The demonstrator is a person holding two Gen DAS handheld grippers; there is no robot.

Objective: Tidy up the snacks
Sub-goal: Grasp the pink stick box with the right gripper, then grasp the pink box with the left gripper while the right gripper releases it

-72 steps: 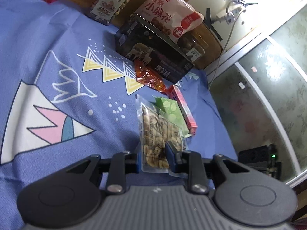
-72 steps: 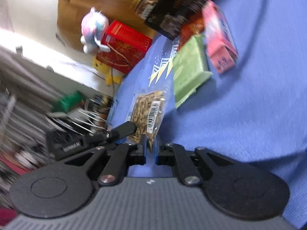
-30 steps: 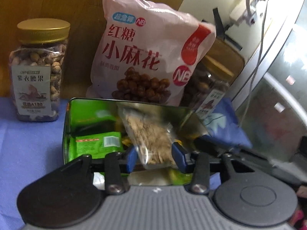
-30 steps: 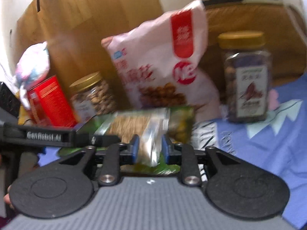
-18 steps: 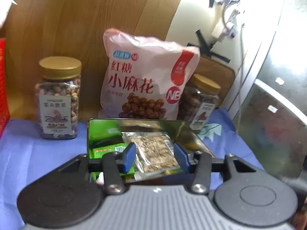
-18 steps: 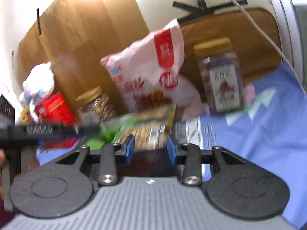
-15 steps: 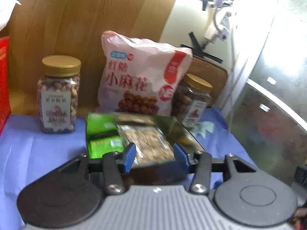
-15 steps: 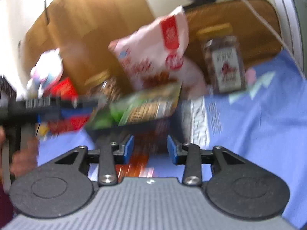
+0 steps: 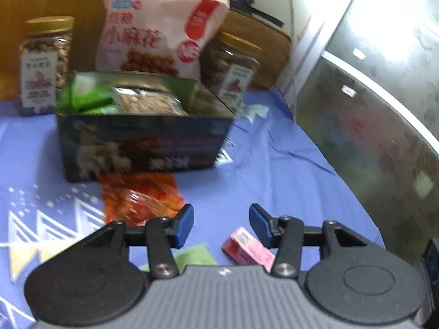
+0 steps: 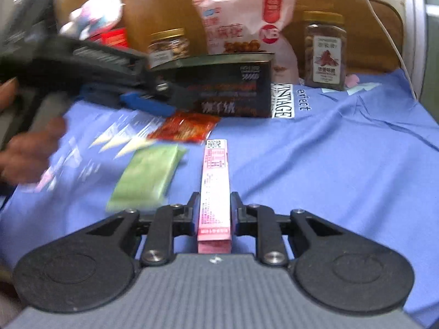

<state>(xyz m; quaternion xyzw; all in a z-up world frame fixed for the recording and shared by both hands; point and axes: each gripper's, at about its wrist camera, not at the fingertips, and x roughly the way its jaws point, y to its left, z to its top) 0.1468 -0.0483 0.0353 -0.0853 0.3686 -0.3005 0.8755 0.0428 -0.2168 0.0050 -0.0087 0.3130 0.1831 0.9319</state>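
Between the fingers of my right gripper (image 10: 214, 205) lies the pink box (image 10: 214, 189), long and narrow, resting flat on the blue cloth (image 10: 329, 164) with its far end pointing toward the dark tin (image 10: 227, 90). My right jaws have just been closing; both pads now sit against the box's long sides. Just left of the box lies a green packet (image 10: 148, 175), blurred, and beyond it an orange-red packet (image 10: 186, 128) lies in front of the tin's wall.

My left gripper (image 9: 221, 224) stands part open with nothing between its pads; its jaws have just been widening slightly. From its camera the orange-red packet (image 9: 138, 200) lies ahead and left of the fingers, touching or nearly touching the foot of the tin (image 9: 142, 145). The pink box's end (image 9: 247, 246) shows near the right finger, and a corner of the green packet (image 9: 194, 255) shows beside the left finger. Inside the tin I see green packets (image 9: 87, 96) on the left and a clear seed packet (image 9: 148, 104) lying beside them.

Behind the tin stand a pink snack bag (image 9: 156, 30) and two gold-lidded jars, one left (image 9: 45, 65), one right (image 9: 233, 65). In the right view my left hand (image 10: 30, 148) grips its tool at the frame's left edge, blurred.
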